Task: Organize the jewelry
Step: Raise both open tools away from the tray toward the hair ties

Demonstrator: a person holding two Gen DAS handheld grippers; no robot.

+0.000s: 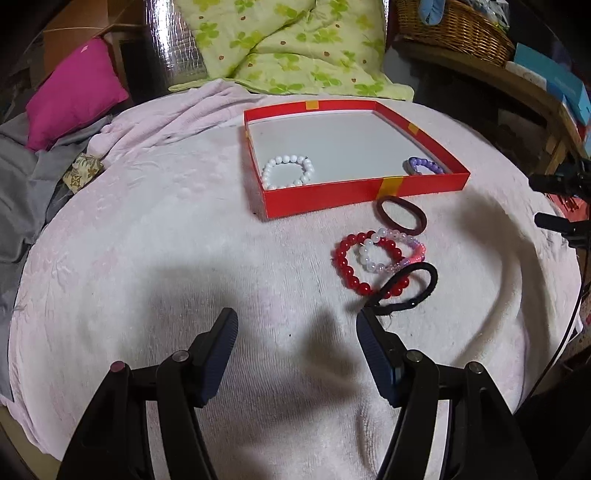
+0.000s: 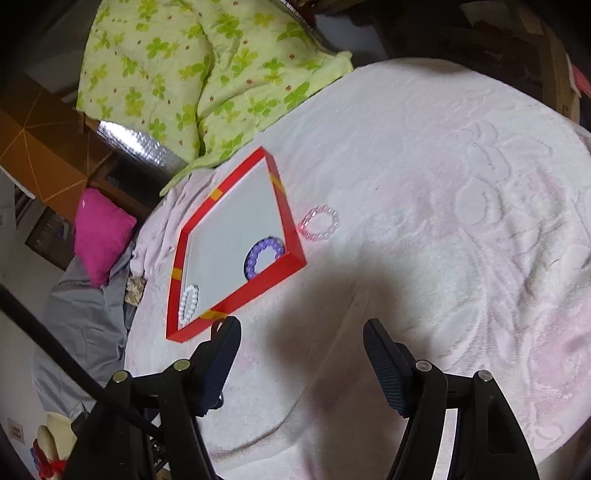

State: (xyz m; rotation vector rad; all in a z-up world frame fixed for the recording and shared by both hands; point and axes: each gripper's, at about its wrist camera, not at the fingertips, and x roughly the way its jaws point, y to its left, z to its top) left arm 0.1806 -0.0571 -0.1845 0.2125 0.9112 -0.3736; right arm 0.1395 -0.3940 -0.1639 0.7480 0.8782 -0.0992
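A shallow red box [image 1: 364,191] lies on the pink blanket and holds a white bead bracelet [image 1: 288,172] and a purple bead bracelet [image 1: 424,166]. In front of it lie a maroon hair tie [image 1: 402,215], a red bead bracelet [image 1: 365,263], a clear-and-pink bead bracelet [image 1: 393,250] and a black hair tie [image 1: 406,290]. My left gripper [image 1: 297,325] is open and empty, just left of the black hair tie. My right gripper [image 2: 302,332] is open and empty near the box's corner [image 2: 236,299]. A pink clear bracelet [image 2: 320,223] lies beside the box.
A green floral quilt [image 1: 288,40] lies behind the box. A magenta pillow [image 1: 74,96] and grey cloth [image 1: 18,184] are at the left. A wicker basket [image 1: 458,26] and a blue box [image 1: 554,81] stand on a shelf at the right.
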